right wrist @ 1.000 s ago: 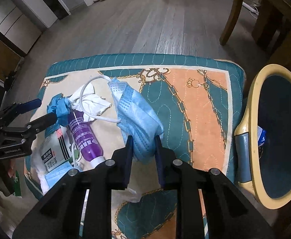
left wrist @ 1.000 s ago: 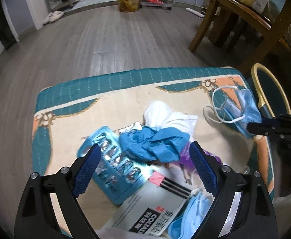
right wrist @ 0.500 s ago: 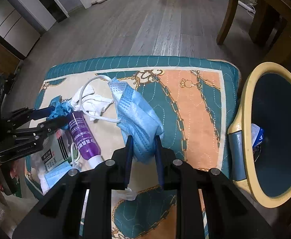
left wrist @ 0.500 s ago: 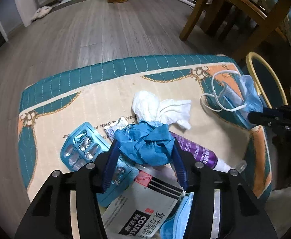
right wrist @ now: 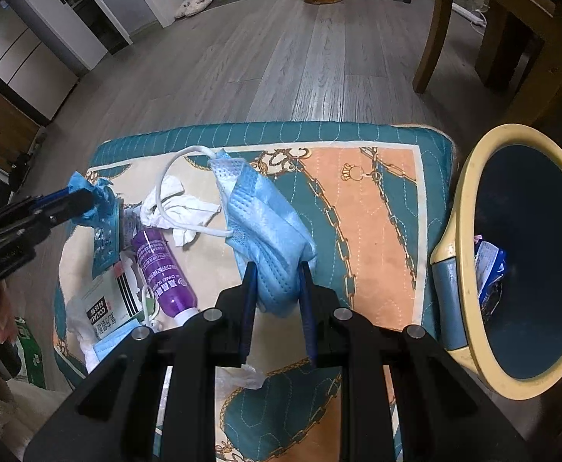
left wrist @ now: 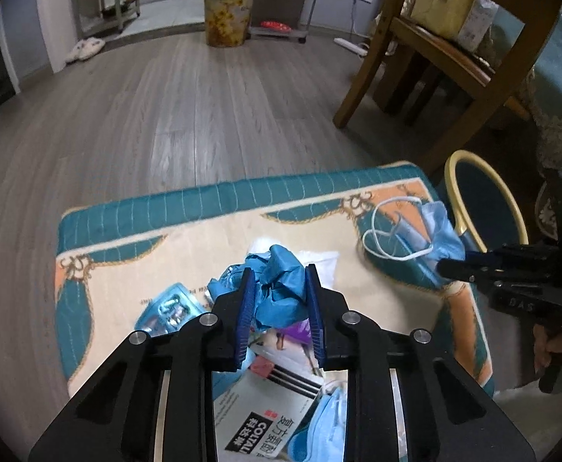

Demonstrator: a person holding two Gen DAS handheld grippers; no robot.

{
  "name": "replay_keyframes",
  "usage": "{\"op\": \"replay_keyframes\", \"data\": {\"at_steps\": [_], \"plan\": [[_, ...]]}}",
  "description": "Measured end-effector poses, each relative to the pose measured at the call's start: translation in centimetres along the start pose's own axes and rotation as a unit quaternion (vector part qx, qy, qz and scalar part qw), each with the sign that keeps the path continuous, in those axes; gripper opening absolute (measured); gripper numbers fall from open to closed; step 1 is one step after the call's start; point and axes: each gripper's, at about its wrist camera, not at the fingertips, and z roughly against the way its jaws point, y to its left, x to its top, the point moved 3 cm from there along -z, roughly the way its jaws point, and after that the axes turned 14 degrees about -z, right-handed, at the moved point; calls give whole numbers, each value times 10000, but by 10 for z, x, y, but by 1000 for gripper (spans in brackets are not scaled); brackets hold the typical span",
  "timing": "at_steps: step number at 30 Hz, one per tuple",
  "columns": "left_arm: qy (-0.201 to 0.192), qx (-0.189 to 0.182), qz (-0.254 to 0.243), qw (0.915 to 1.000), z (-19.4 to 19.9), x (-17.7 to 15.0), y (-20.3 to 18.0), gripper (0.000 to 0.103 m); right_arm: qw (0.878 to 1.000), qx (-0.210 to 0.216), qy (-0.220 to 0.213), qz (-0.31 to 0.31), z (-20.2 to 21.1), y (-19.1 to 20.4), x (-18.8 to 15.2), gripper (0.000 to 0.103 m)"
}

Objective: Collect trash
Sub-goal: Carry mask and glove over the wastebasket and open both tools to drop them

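Left tool [left wrist: 279, 298]: jaws closing on a crumpled blue glove [left wrist: 277, 288], lifted just above the clutter on the mat [right wrist: 377, 211]. Right tool [right wrist: 277, 292]: jaws narrow, pinching a blue mask [right wrist: 265, 223] that trails on the mat. Risks: the mask's white loop [right wrist: 173, 192] lies over the tissue [right wrist: 180, 211] and may drag it along; the springy glove may slip from a shallow pinch. Bin [right wrist: 469, 177]: right of the mat, holding a few wrappers [right wrist: 489, 265], otherwise mostly empty.
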Motion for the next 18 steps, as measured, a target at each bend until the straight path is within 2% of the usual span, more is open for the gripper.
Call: {"op": "replay_keyframes", "data": {"at_steps": [10,15,18], "plan": [[-323,-29,-224,9992,13,20,-18,27,9993,233,-269,-118,24,-2,10,20],[-499,-120,-419,9978,17,36,-38,27,9967,320,-644,-377,64,-21,17,20],[-656,-236,-583,9959,21,48,-59,27,9935,232,-986,-513,99,-43,19,20]]}}
